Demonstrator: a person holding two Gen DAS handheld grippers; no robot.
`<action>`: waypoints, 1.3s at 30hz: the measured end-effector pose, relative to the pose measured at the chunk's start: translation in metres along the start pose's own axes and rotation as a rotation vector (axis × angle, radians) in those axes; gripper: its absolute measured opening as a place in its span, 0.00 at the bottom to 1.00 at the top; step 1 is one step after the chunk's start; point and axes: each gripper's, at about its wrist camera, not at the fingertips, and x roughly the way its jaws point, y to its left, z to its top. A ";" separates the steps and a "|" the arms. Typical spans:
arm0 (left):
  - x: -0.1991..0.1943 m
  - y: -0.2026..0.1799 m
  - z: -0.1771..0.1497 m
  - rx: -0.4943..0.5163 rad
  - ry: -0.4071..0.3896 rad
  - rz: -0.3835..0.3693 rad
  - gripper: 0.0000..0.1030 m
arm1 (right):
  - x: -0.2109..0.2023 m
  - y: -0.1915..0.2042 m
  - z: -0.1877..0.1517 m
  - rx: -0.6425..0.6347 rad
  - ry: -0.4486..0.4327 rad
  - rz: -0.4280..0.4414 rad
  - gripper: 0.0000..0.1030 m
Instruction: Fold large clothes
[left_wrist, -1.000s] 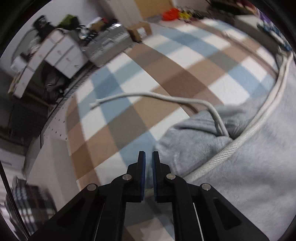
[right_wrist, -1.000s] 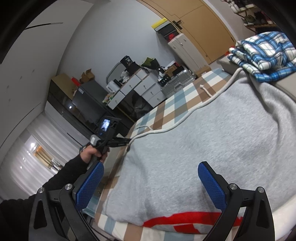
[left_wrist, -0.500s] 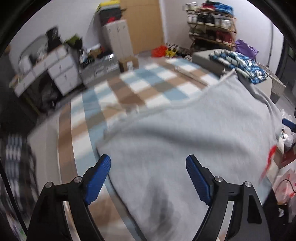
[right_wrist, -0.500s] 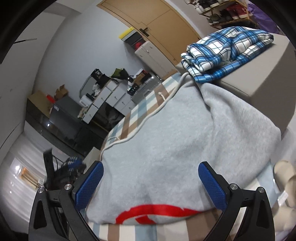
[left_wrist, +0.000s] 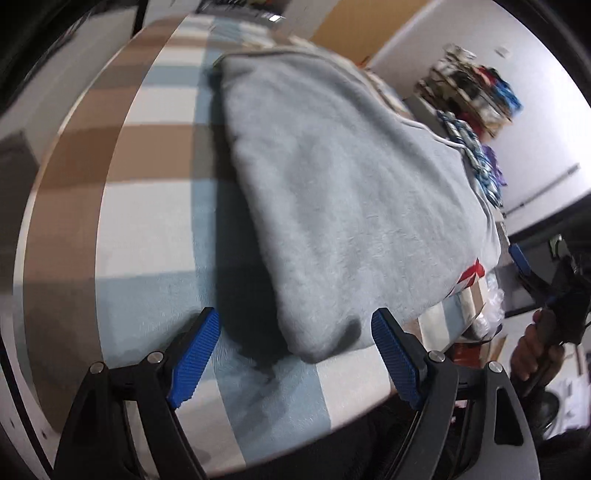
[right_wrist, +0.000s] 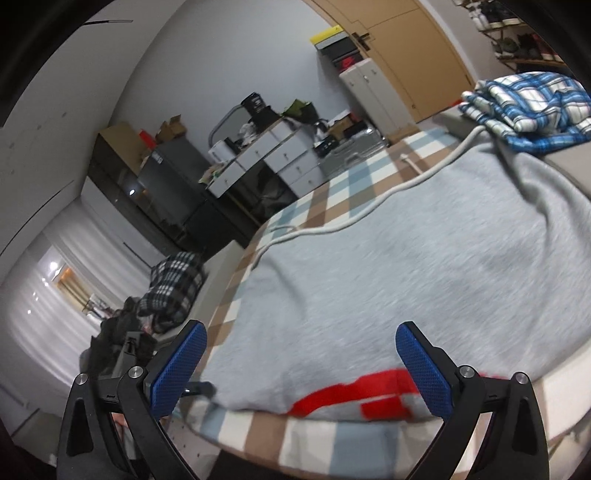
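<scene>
A large grey garment (left_wrist: 351, 192) with a white cord trim and a red patch (right_wrist: 354, 397) lies folded over on the checked table cover (left_wrist: 147, 229). It also shows in the right wrist view (right_wrist: 406, 266). My left gripper (left_wrist: 295, 358) is open and empty, just in front of the garment's near corner. My right gripper (right_wrist: 306, 369) is open and empty, at the garment's edge with the red patch. In the left wrist view the right gripper (left_wrist: 546, 291) shows at the far right, held in a hand.
A folded blue plaid cloth (right_wrist: 528, 107) lies on a grey box at the far right. A black-and-white plaid cloth (right_wrist: 173, 288) lies on the left beyond the table edge. Drawers (right_wrist: 266, 162) and clutter stand along the back wall.
My left gripper let go of the garment's corded edge, opened, and swung round to the near corner. My right gripper stayed open and shifted along the red-patch edge.
</scene>
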 end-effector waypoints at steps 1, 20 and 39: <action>0.000 -0.002 0.003 0.008 -0.009 -0.011 0.78 | -0.001 0.002 -0.002 -0.004 0.000 0.001 1.00; 0.004 0.005 0.021 -0.110 -0.035 -0.239 0.08 | 0.007 0.030 -0.032 -0.048 0.054 0.013 1.00; -0.015 -0.031 0.046 0.003 -0.054 -0.331 0.05 | 0.162 0.151 -0.129 -1.019 0.261 -0.211 0.99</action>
